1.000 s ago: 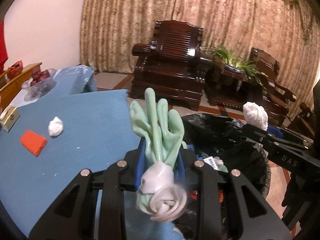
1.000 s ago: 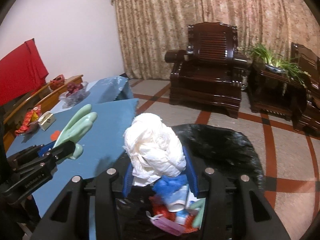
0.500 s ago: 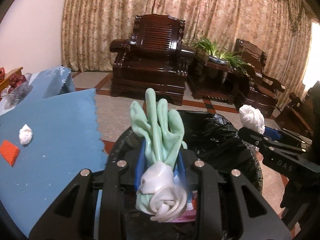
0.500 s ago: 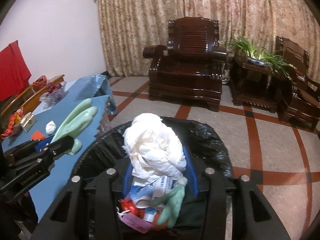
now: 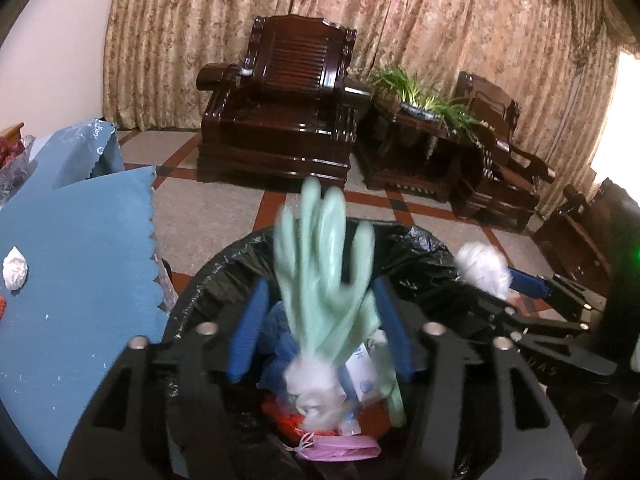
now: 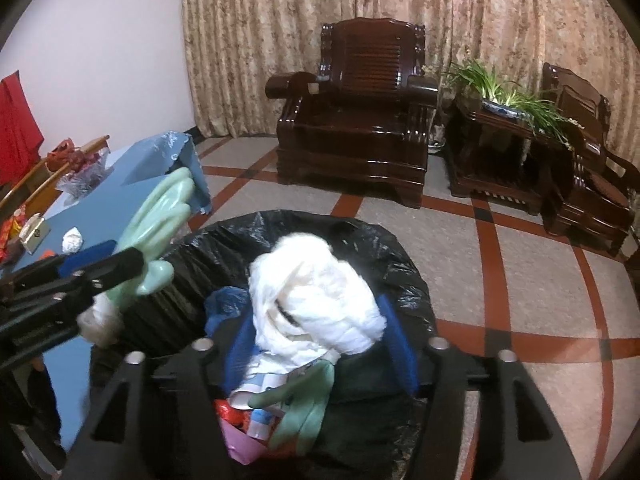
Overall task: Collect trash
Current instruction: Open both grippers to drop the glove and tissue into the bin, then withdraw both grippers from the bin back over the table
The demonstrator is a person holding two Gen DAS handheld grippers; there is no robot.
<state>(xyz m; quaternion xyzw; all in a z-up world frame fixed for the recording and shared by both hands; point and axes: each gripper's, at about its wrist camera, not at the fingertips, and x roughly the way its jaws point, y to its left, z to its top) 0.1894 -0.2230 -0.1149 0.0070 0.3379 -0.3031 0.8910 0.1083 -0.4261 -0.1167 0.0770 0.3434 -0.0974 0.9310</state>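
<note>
A living room is shown, backed by heavy gold patterned curtains (image 6: 400,20) beside a plain pale wall (image 6: 100,60). The floor (image 6: 520,248) is laid in beige tiles crossed by red-brown bands. A dark carved wooden armchair (image 6: 360,112) is set before the curtains, flanked by a dark side table bearing a green potted plant (image 6: 508,96). Bright daylight is seen at the far right (image 5: 624,112)

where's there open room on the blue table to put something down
Bare blue table runs from the white wad across to the jagged cloth edge beside the black trash bag. The far end in the right wrist view is crowded: small box, fruit bowl.
</note>
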